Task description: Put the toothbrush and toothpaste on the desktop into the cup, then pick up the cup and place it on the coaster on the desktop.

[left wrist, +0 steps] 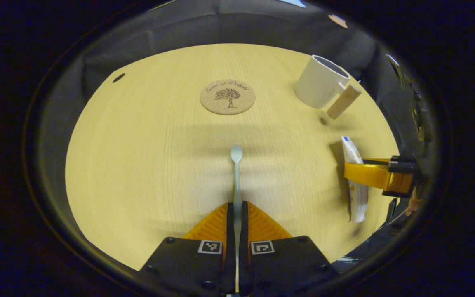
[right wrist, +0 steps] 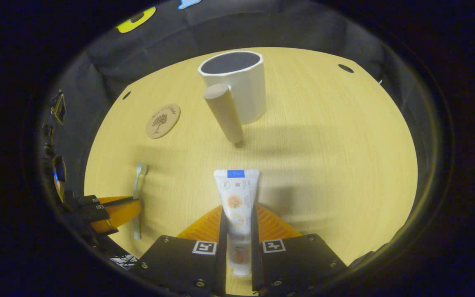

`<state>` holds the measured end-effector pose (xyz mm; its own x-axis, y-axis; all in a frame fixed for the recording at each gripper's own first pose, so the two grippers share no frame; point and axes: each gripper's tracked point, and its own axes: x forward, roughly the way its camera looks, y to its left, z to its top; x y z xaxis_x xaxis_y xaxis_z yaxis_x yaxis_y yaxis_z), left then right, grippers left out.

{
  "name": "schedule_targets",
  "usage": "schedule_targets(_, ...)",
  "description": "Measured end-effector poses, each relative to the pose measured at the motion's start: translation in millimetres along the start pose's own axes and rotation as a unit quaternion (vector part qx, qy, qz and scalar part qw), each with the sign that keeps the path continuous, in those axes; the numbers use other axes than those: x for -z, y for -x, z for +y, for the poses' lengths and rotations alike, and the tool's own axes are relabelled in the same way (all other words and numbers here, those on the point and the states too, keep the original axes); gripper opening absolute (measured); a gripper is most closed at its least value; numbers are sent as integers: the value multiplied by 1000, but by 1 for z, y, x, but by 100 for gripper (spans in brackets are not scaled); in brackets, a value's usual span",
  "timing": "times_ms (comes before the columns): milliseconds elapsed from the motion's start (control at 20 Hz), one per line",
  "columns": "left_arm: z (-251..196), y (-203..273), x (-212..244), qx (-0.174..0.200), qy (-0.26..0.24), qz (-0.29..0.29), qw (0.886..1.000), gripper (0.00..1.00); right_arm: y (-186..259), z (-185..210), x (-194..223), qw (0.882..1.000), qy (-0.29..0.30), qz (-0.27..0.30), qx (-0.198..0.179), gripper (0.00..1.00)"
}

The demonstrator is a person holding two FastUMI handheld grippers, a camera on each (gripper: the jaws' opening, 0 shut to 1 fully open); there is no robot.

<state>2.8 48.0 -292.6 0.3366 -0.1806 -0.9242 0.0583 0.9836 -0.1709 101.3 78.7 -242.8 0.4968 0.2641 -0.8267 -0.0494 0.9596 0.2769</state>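
the toothbrush is clamped between the left gripper jaws, its head pointed toward the coaster. the toothpaste is gripped between the right gripper jaws, aimed at the cup. both are seen low over the surface; the cup is stood empty beyond, apart from the coaster.

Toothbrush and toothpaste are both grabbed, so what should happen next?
Probably carry the toothpaste, clamped in the right gripper, forward to the cup and drop it in. The cup stands open and empty just ahead; the left gripper holds the toothbrush.
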Motion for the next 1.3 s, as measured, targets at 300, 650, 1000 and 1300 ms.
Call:
schedule_targets(300, -5, 19, -9, 20, 12, -54, 998, 11, 20, 11, -12, 997, -12, -63, -31, 25)
schedule_targets(650, -14, 46, -40, 28, 1, -124, 992, 11, 73, 28, -43, 986, -9, -150, -76, 25)
schedule_targets(1000, -24, 63, -75, 46, -1, -172, 984, 11, 104, 54, -81, 971, 9, -220, -94, 28)
schedule_targets(1300, -26, 77, -112, 55, -10, -233, 971, 9, 129, 60, -124, 950, 17, -301, -78, 25)
